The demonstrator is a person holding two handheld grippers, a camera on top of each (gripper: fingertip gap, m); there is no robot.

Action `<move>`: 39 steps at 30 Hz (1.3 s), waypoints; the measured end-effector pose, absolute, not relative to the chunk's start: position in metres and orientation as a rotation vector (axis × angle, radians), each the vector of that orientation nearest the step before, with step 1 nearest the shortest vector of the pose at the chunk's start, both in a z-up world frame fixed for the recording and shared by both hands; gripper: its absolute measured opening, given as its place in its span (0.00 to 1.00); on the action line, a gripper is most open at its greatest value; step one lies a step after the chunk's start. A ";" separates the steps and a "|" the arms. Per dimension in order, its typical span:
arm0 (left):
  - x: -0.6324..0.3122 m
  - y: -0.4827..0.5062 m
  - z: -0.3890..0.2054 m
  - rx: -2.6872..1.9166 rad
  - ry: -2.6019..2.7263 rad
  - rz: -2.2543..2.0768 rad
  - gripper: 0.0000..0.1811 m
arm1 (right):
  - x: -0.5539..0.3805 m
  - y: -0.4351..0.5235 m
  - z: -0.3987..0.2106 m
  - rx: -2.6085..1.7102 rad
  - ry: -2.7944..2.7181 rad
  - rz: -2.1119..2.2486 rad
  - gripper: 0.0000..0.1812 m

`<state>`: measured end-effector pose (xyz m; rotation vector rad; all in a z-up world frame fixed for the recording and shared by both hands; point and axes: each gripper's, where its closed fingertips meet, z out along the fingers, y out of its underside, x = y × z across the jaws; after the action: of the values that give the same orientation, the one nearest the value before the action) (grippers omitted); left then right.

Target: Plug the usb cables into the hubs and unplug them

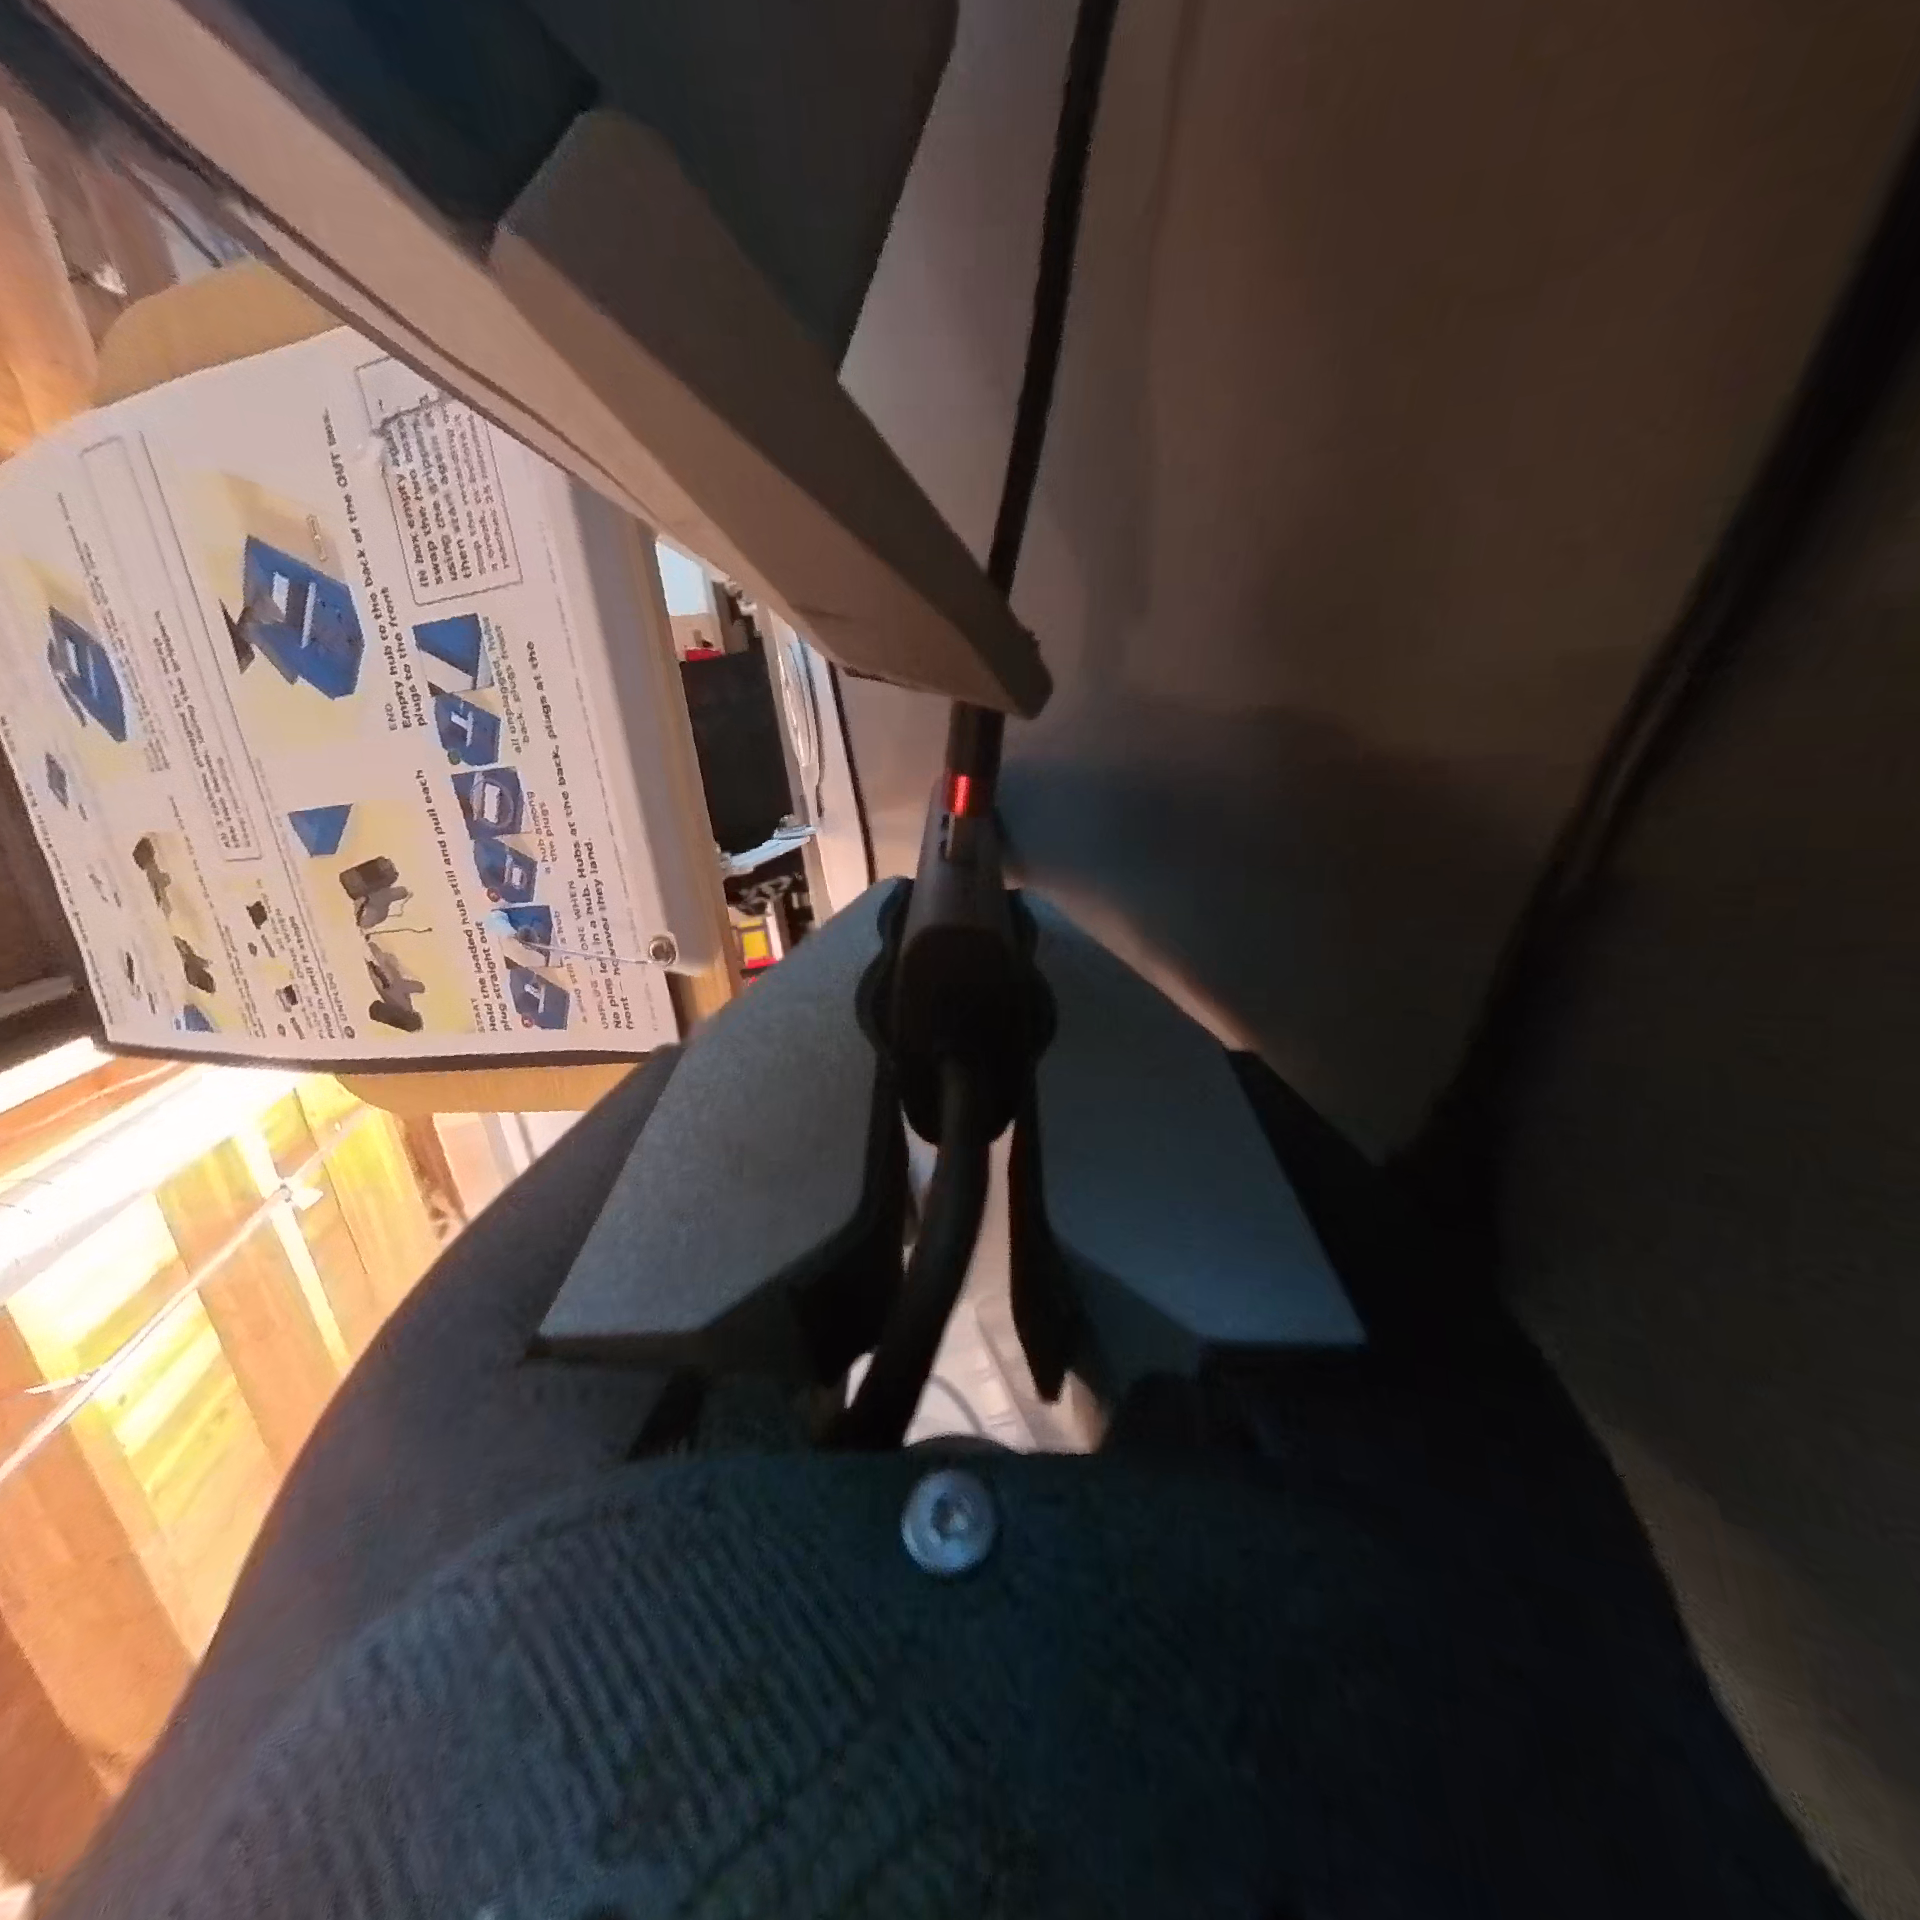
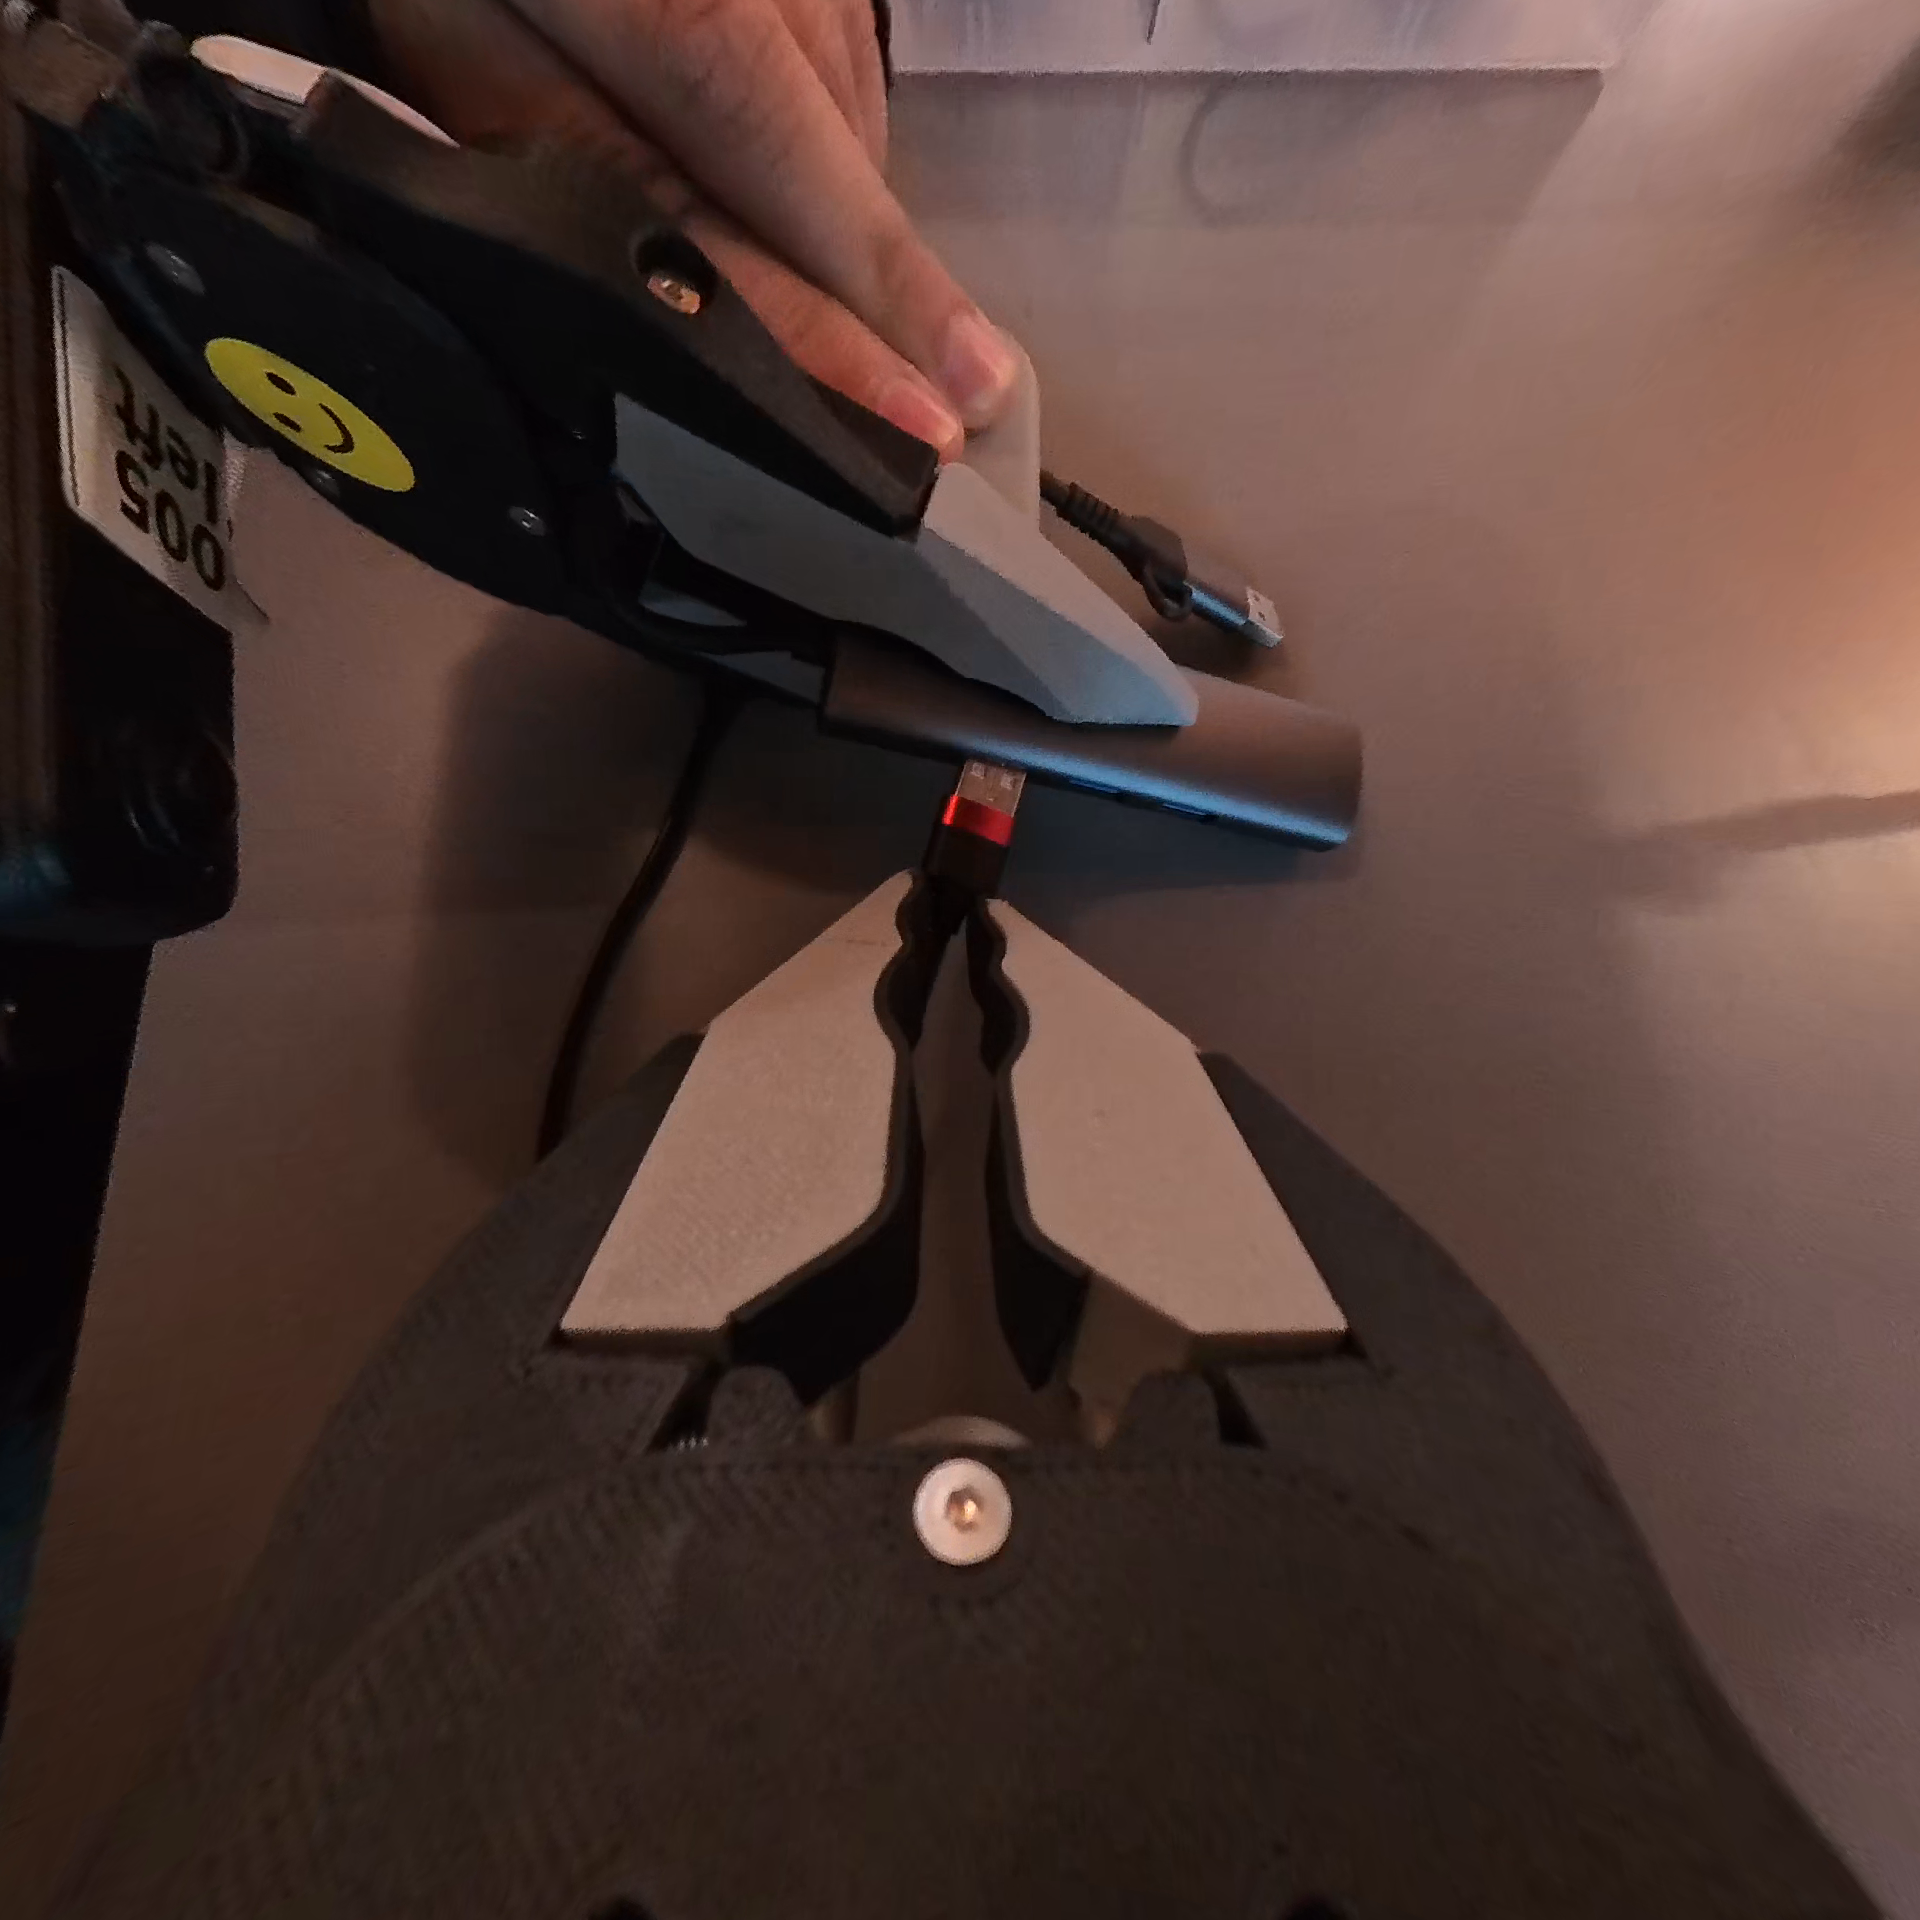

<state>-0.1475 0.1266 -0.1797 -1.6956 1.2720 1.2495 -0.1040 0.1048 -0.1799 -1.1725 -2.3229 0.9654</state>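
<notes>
Closest to the lens in the right wrist view is the right gripper [image 2: 951,902], its jaws pinched tight on the black-and-red USB plug [image 2: 975,821] right at the tips, so the metal end sticks out free ahead of them. Makes sense to me: holding it by the shell that far forward keeps the plug stiff for lining up. The plug's long axis runs straight along the fingers, metal tip pointing away from the camera at the side of the grey hub [image 2: 1262,764], tip at or barely inside a port, can't tell which. The hub lies crosswise to the plug, long axis left to right, clamped near its left end by the left gripper [image 2: 1091,686], a hand [image 2: 831,208] on top, I'd guess to brace it against the push. In the left wrist view that gripper is closed on something dark, too close to make out. A spare silver USB plug [image 2: 1236,613] lies on the table [image 2: 1558,1039] just behind the hub.
</notes>
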 end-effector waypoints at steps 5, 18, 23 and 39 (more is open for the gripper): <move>-0.150 0.123 -0.180 -1.672 1.328 1.271 0.07 | -0.107 0.101 -0.181 -1.197 -2.334 1.002 0.00; -0.149 0.126 -0.173 -1.815 1.125 0.970 0.09 | -0.108 0.110 -0.159 -1.174 -2.228 1.225 0.02; -0.134 0.124 -0.166 -1.764 1.092 0.862 0.08 | -0.096 0.109 -0.153 -1.186 -2.195 1.520 0.01; -0.127 0.115 -0.150 -1.684 1.036 0.698 0.08 | -0.089 0.115 -0.139 -1.206 -2.143 1.701 0.01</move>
<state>-0.1268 0.1149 -0.1497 -1.6837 1.0363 0.6983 -0.0895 0.1148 -0.1395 -1.2060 -2.1435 1.7007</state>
